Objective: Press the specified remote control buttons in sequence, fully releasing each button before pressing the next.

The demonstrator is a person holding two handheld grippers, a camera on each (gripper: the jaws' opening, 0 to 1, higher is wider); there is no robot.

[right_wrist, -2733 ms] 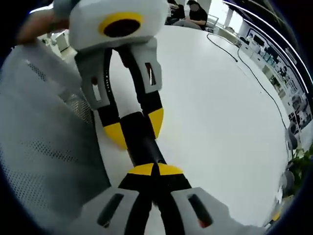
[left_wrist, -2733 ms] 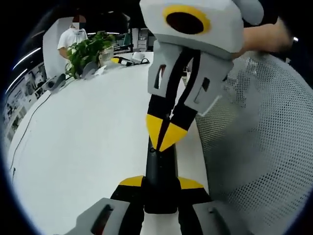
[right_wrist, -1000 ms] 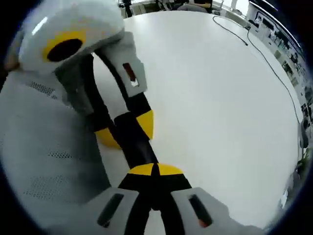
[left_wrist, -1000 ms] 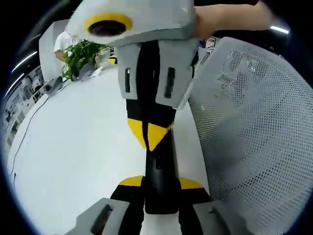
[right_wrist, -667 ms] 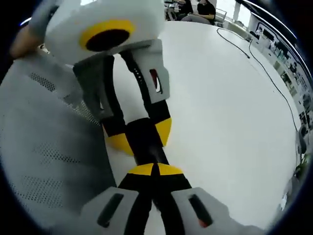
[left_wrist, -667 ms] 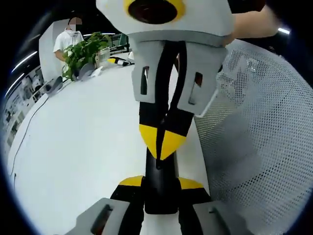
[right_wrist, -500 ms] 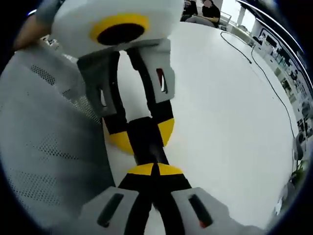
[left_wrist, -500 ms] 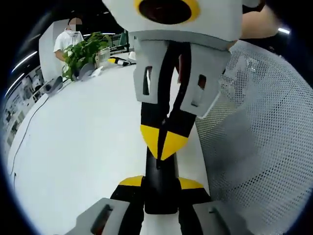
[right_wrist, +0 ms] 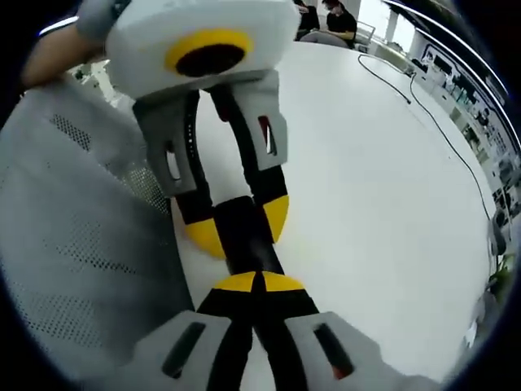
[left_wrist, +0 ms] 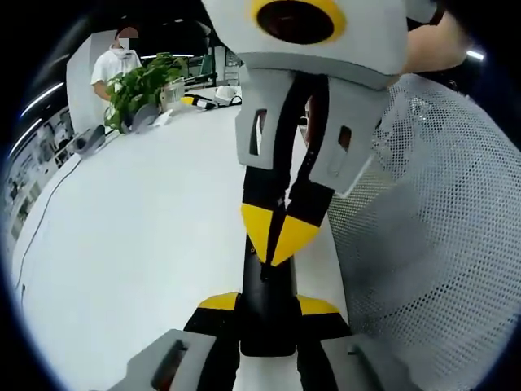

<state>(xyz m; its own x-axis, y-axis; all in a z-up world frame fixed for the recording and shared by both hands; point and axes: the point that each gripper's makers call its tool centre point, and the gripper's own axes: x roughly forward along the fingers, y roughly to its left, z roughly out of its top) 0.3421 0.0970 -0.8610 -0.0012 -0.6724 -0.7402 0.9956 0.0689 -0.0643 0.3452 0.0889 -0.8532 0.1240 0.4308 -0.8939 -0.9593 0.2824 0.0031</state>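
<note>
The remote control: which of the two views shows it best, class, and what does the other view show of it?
The left gripper view: the remote control runs lengthwise between the left gripper fingers, with the right gripper tips on its top face. The right gripper view shows a shorter stretch, partly hidden.

The white surface (left_wrist: 146,236) is broad and round-edged. A potted plant (left_wrist: 142,81) stands at its far edge in the left gripper view. Just beside the plant lie yellow-and-black items (left_wrist: 203,100), too small to identify. From near the plant a thin dark cable (left_wrist: 45,208) runs along the rim; the right gripper view shows a cable (right_wrist: 431,118) too.
</note>
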